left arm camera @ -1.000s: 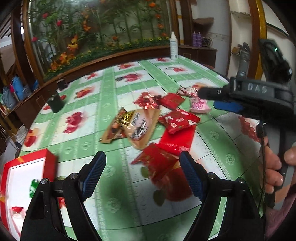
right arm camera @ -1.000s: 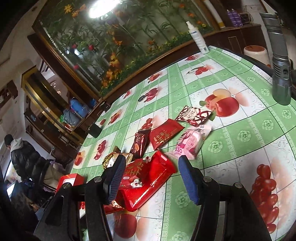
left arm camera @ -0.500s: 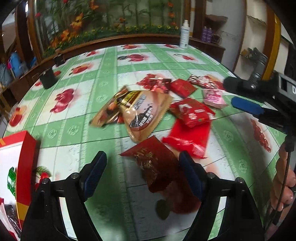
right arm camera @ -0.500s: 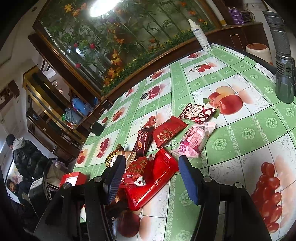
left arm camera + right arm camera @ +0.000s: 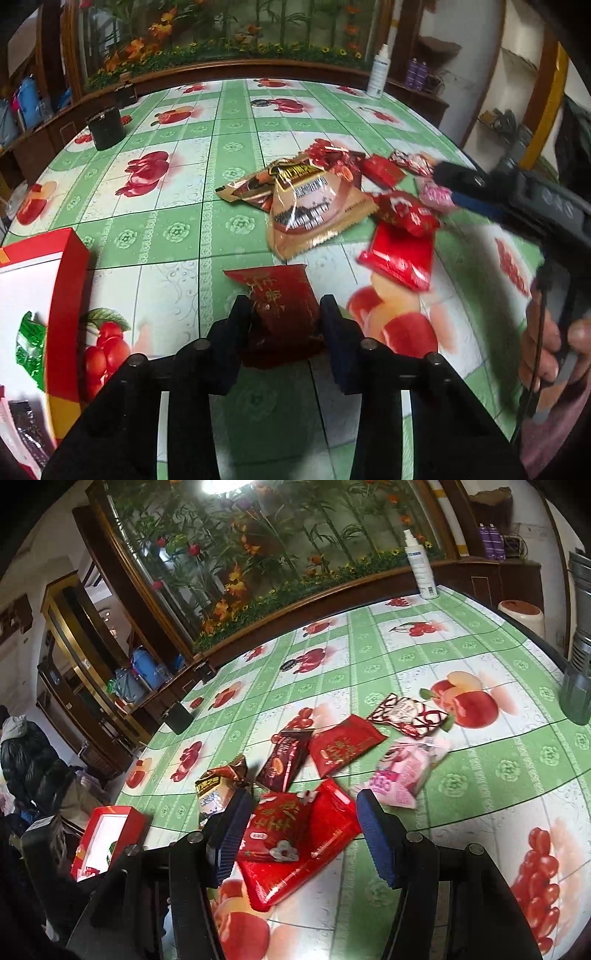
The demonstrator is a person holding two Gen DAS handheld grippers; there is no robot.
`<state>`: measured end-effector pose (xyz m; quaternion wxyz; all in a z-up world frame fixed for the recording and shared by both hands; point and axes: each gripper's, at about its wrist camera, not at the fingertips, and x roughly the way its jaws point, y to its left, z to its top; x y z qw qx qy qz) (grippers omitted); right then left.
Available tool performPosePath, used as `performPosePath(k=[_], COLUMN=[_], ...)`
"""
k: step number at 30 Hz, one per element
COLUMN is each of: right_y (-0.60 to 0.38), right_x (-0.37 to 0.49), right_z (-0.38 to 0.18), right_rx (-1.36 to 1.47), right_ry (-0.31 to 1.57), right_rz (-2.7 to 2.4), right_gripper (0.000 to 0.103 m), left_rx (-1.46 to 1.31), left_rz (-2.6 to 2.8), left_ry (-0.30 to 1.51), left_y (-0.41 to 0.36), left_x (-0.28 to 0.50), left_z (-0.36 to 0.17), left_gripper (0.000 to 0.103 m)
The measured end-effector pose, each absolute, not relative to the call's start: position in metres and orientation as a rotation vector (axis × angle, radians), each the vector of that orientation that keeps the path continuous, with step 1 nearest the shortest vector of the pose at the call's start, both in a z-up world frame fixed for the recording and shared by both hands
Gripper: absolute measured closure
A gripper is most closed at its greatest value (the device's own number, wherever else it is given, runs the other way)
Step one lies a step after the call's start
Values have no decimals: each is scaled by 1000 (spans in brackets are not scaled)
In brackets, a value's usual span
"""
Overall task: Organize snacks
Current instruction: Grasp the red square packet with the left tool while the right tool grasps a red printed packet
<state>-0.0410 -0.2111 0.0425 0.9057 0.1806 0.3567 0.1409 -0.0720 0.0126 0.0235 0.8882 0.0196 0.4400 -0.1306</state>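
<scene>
Left claw [image 5: 284, 325], pointing steeply down at the table [image 5: 177, 206], its jaws just drawn in around the near end of a dark red packet [image 5: 277, 295]; the pads appear to touch the packet's two edges, though the blur leaves it uncertain whether they yet press firmly. Risk: a flat foil packet pinched by its edges may buckle or slide out as it is lifted, and a grip this shallow could drop it short of the box. Right claw [image 5: 304, 830], jaws about half open and holding nothing, straddles a stack of two red packets [image 5: 295, 830]; closing here could catch both at once or push the pile into the pink packet [image 5: 402, 775] just right of its right finger. Red box [image 5: 40, 295], left of the left claw, open-topped with a white interior, holds a green wrapper [image 5: 31, 343] and a dark packet [image 5: 26, 424] nearer the camera; the remaining snacks [image 5: 314, 206] lie loose ahead of the left claw.
</scene>
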Motion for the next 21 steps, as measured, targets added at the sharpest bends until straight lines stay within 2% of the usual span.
performPosePath(k=[9,11,14,18,21], right_y=[-178,-170,-164,-163,-178], right_x=[-30,-26,-28,-32,-36], right_z=[35,26,23,22,27], right_rx=[237,195,138,100,197], right_ry=[788,835,824,814,802], right_rz=[272,268,256,239,264], right_gripper=[42,46,67,70,70], left_rx=[75,64,51,36,27], left_rz=[-340,-348,-352,-352,-351], left_ry=[909,911,911,907,889], left_y=[6,7,9,13,17], left_x=[-101,-107,-113,-123,-129], left_z=[24,24,24,26,30], left_gripper=[67,67,67,67,67])
